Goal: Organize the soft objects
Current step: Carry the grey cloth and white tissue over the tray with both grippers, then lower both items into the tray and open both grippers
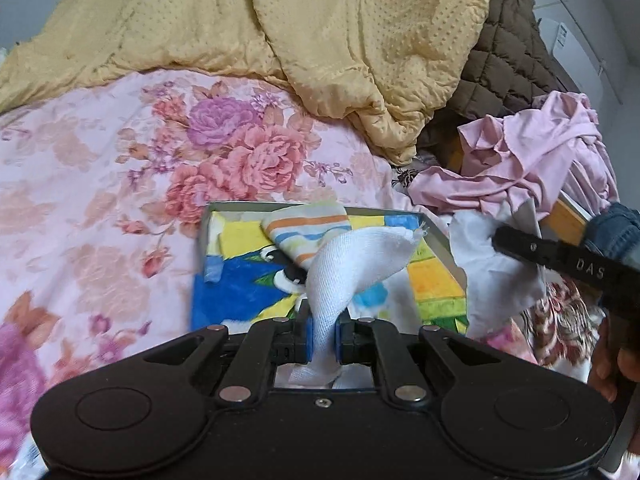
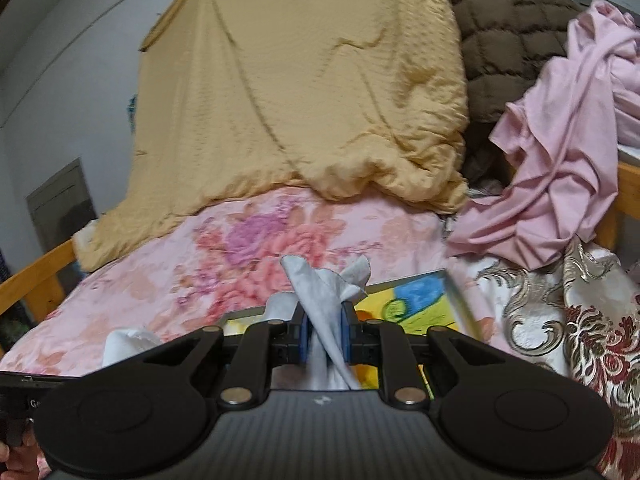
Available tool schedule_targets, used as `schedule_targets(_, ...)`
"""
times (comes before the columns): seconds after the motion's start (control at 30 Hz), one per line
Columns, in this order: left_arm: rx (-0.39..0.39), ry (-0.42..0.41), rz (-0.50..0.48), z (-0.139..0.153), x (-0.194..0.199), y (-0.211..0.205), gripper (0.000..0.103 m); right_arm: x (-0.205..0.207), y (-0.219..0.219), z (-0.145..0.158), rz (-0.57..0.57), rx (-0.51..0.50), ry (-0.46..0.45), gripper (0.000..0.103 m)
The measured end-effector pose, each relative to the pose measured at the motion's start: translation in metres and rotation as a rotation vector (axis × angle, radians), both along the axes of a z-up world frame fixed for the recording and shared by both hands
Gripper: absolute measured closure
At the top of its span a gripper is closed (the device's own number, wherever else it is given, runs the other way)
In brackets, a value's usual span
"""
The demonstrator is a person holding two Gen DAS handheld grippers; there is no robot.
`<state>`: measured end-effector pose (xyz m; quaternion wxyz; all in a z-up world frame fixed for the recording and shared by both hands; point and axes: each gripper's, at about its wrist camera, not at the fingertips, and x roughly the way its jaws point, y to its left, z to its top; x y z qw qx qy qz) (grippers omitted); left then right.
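The left gripper (image 1: pixel 324 334) has its jaws closed on a white cloth (image 1: pixel 352 264). The cloth rises from between the blue pads (image 1: pixel 309 336) and bends over a flat box (image 1: pixel 224 284) with a colourful picture inside. A small striped cloth (image 1: pixel 308 228) lies in the far part of this box, and the white cloth partly covers it. The box lies on the bed (image 1: pixel 80 184), on a pink sheet with flowers, close to the near edge of the bed.

The right gripper (image 2: pixel 325 334) also has its jaws closed, on a thin pale cloth (image 2: pixel 320 296) that stands up between its pads and spreads at the top. In the left wrist view this gripper comes in from the right side and holds a crumpled white piece (image 1: pixel 480 248) just beside the right wall of the box; I think it is the same pale cloth, but the view there is not clear.

A yellow blanket (image 1: pixel 280 32) is heaped along the far side of the bed. To its right there is a brown quilted blanket (image 1: pixel 504 60), and in front of that a pile of pink clothes (image 1: pixel 540 160) near the right edge of the bed. A fabric with a dark red and gold pattern (image 2: pixel 580 340) lies at the near right corner.
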<state>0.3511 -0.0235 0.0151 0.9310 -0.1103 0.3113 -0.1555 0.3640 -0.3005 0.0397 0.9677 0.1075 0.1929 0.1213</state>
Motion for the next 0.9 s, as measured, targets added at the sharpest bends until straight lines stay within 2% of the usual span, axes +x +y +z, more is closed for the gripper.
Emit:
schedule_targets(0.17, -0.002, 0.033, -0.012, -0.009, 0.038, -0.02, 0.093, 0.022, -0.011, -0.012, -0.026, 0.001, 0.029, 0.085)
schedule_targets(0.37, 0.033, 0.101, -0.015, -0.027, 0.065, -0.041, 0.092, 0.034, -0.021, -0.028, -0.058, 0.016, 0.062, 0.085)
schedule_targets(0.6, 0.046, 0.172, -0.008, -0.046, 0.077, -0.051, 0.092, 0.042, -0.023, -0.049, -0.071, 0.006, 0.124, 0.085)
schedule_targets(0.9, 0.064, 0.217, -0.013, -0.056, 0.081, -0.059, 0.09, 0.045, -0.02, -0.053, -0.06, -0.006, 0.16, 0.083)
